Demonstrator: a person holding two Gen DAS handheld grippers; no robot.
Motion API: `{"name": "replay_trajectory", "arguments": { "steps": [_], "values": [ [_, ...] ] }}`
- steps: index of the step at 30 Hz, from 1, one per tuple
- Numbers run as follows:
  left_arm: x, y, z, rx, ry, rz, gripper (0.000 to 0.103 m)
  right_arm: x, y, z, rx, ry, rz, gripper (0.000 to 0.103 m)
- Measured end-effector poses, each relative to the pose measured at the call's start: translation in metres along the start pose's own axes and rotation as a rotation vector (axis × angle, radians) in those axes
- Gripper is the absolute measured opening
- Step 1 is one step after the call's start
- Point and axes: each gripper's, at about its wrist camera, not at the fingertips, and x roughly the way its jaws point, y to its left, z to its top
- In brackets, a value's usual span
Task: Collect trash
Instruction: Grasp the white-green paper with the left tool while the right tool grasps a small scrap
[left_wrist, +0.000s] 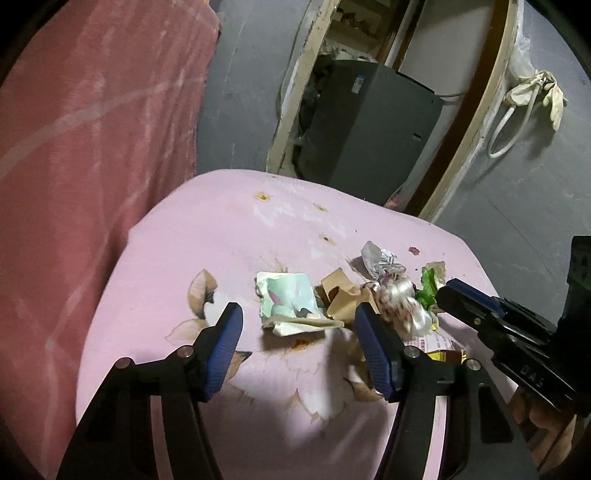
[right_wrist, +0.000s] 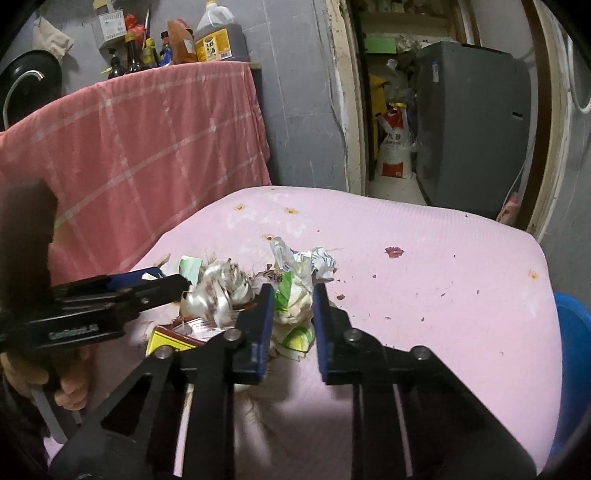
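Observation:
A heap of trash lies on the pink flowered tabletop (left_wrist: 221, 240). My left gripper (left_wrist: 299, 308) is open around a crumpled green-and-white paper (left_wrist: 288, 302); its left pad stands clear of it. Brown paper (left_wrist: 340, 295) lies against the right finger. A silver foil wrapper (left_wrist: 406, 306) and a yellow-and-red packet (left_wrist: 439, 347) lie further right. My right gripper (right_wrist: 293, 288) is shut on a green-and-white wrapper (right_wrist: 291, 310), with crumpled white paper (right_wrist: 321, 262) just beyond. The left gripper (right_wrist: 173, 282) reaches in from the left beside the foil wrapper (right_wrist: 221, 295).
A pink checked cloth (right_wrist: 147, 147) hangs over furniture at the left, with bottles (right_wrist: 218, 37) on top. A grey appliance (right_wrist: 469, 122) stands in the doorway behind the table. A blue bin (right_wrist: 576, 350) sits at the table's right edge. Small crumbs (right_wrist: 395, 252) dot the pink tabletop (right_wrist: 443, 277).

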Motion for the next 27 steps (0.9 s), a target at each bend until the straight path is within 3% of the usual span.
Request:
{"name": "replay_trajectory", "arguments": {
  "steps": [4, 12, 19, 27],
  "values": [
    [0.006, -0.003, 0.001, 0.019, 0.021, 0.026, 0.057, 0.001, 0.002, 0.000, -0.005, 0.005, 0.006, 0.010],
    [0.014, -0.004, 0.001, 0.050, 0.045, 0.082, 0.035, -0.003, 0.002, -0.002, -0.011, -0.008, 0.013, 0.006],
    [0.011, -0.009, -0.004, 0.073, 0.033, 0.084, 0.035, -0.011, 0.005, -0.005, -0.028, -0.039, 0.007, 0.002],
    [-0.016, -0.013, -0.011, 0.046, -0.054, 0.070, 0.035, -0.029, 0.010, -0.008, -0.049, -0.101, -0.002, 0.001]
  ]
}}
